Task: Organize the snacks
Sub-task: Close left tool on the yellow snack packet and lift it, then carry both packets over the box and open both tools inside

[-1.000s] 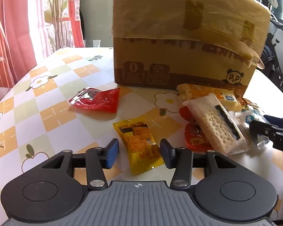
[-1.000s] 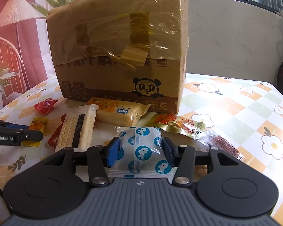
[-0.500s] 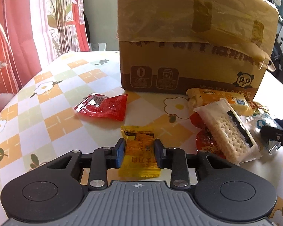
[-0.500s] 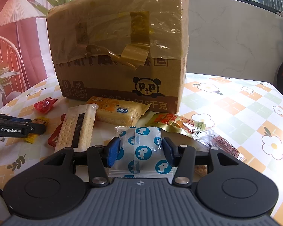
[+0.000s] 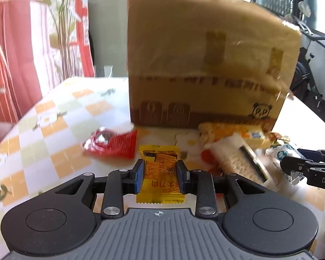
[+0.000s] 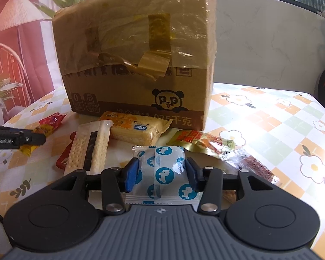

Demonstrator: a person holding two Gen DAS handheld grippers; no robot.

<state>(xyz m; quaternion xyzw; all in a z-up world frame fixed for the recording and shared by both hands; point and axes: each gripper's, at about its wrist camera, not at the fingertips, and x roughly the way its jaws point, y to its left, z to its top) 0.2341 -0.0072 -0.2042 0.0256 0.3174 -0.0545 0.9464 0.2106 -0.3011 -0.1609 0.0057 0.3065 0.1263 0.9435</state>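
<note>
My left gripper [image 5: 160,176] is shut on a yellow snack packet [image 5: 160,179] and holds it above the flowered table [image 5: 60,151]. My right gripper [image 6: 161,173] is shut on a white packet with blue logos [image 6: 163,171], which also shows in the left wrist view [image 5: 285,155]. A tall taped cardboard box [image 6: 136,65] with a panda logo stands behind the snacks. In front of it lie a cracker sandwich pack [image 6: 90,147], a yellow cake pack [image 6: 136,129], a red packet [image 5: 112,144] and a gold-orange packet [image 6: 199,142].
A clear packet with dark red snack [image 6: 255,166] lies at the right. A flat red packet [image 6: 64,161] is under the cracker pack. The left gripper shows at the left edge of the right wrist view [image 6: 17,138]. Curtains and a plant stand beyond the table.
My left gripper closed on the yellow packet and lifted it off the table, the view rising. My right gripper stays shut on the blue-logo packet, almost still.
</note>
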